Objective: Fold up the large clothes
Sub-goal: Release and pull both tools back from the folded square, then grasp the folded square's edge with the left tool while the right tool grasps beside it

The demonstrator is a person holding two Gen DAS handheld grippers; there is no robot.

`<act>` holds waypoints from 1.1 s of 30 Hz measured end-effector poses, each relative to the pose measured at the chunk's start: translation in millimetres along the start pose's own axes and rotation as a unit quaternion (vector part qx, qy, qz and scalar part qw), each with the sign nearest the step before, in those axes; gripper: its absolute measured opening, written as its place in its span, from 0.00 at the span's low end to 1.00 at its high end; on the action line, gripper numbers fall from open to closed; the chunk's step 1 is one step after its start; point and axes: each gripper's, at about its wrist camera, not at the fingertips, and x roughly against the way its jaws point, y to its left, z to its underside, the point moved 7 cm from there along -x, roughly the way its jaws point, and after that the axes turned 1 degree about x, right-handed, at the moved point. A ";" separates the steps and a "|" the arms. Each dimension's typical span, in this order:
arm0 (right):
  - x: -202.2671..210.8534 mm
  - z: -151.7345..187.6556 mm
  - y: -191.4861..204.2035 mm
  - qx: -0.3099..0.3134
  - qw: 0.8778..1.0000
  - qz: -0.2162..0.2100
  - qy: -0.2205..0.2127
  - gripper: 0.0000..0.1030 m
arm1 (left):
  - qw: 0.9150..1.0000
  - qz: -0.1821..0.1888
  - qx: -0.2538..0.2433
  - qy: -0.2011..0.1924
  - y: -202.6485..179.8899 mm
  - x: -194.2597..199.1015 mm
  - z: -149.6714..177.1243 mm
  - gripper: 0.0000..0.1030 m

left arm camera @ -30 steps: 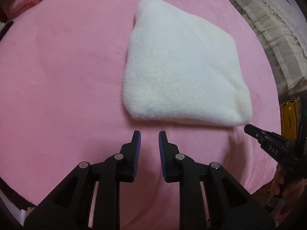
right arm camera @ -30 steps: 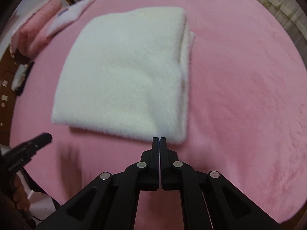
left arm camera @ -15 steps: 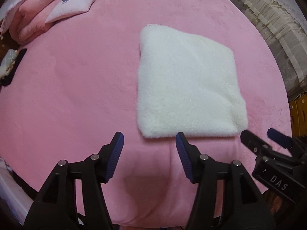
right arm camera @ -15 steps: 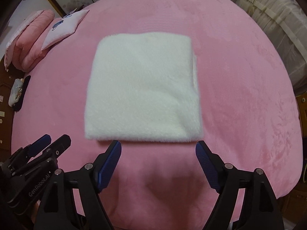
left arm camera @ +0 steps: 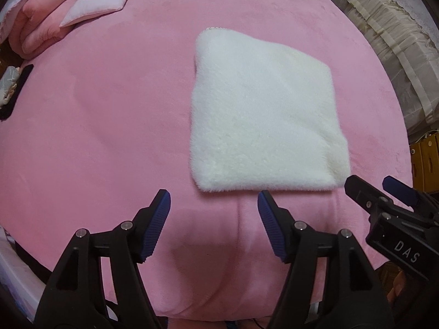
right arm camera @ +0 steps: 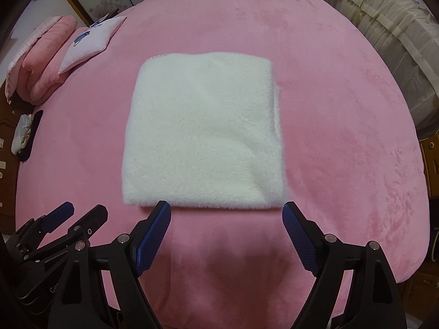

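Illumination: even, moderately dim indoor light with a warm pink cast. Soft shadows fall on the bed (left arm camera: 82, 137) below each claw. Focus: sharp centrally (fisheye curvature, dark vignetting at corners). No glare.

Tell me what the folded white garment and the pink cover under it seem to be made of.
Folded white garment: looks like thick plush fleece or faux fur, matte, with a fuzzy long pile that blurs its edges. Pink cover: seems a short-pile velvety fleece, with a faint sheen and brushed light-and-dark patches. The exact fibre of either cannot be told.
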 end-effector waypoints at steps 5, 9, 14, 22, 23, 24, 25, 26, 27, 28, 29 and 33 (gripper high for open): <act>-7.9 -3.7 -5.5 -0.010 1.000 -0.003 0.006 0.82 | 1.000 0.002 0.008 0.003 -0.7 -2.6 0.8 0.62; -12.8 -7.1 -8.8 -0.010 1.000 -0.002 0.009 0.82 | 1.000 0.001 0.012 0.005 -0.8 -5.1 1.5 0.62; -25.2 -9.1 -14.1 -0.017 1.000 -0.011 0.022 0.85 | 1.000 0.001 0.021 0.014 1.4 -19.7 -0.2 0.62; -81.6 -25.2 -59.2 -0.064 0.993 -0.089 0.046 0.87 | 0.995 0.047 0.066 0.057 18.7 -67.5 -19.9 0.63; -91.9 -30.4 -69.3 -0.072 0.992 -0.098 0.045 0.87 | 0.995 0.048 0.069 0.057 22.4 -73.9 -24.9 0.63; -98.4 -34.2 -75.7 -0.075 0.991 -0.105 0.043 0.87 | 0.995 0.053 0.069 0.056 24.2 -78.3 -29.0 0.63; -108.5 -39.7 -84.4 -0.080 0.989 -0.117 0.040 0.87 | 0.994 0.059 0.071 0.056 25.9 -83.4 -33.7 0.63; -119.1 -44.3 -91.9 -0.085 0.987 -0.129 0.044 0.87 | 0.993 0.068 0.073 0.057 27.4 -89.5 -39.1 0.63; -128.5 -47.6 -97.7 -0.091 0.985 -0.140 0.049 0.87 | 0.992 0.078 0.077 0.060 28.9 -96.6 -45.3 0.63; -136.8 -50.7 -101.9 -0.096 0.982 -0.151 0.054 0.87 | 0.991 0.088 0.081 0.063 29.9 -102.5 -51.1 0.63; -146.8 -54.9 -105.9 -0.101 0.979 -0.170 0.057 0.87 | 0.989 0.101 0.085 0.067 30.3 -109.4 -57.2 0.63; -177.7 -65.1 -109.4 -0.122 0.964 -0.227 0.066 0.87 | 0.982 0.150 0.094 0.072 28.0 -134.2 -82.4 0.71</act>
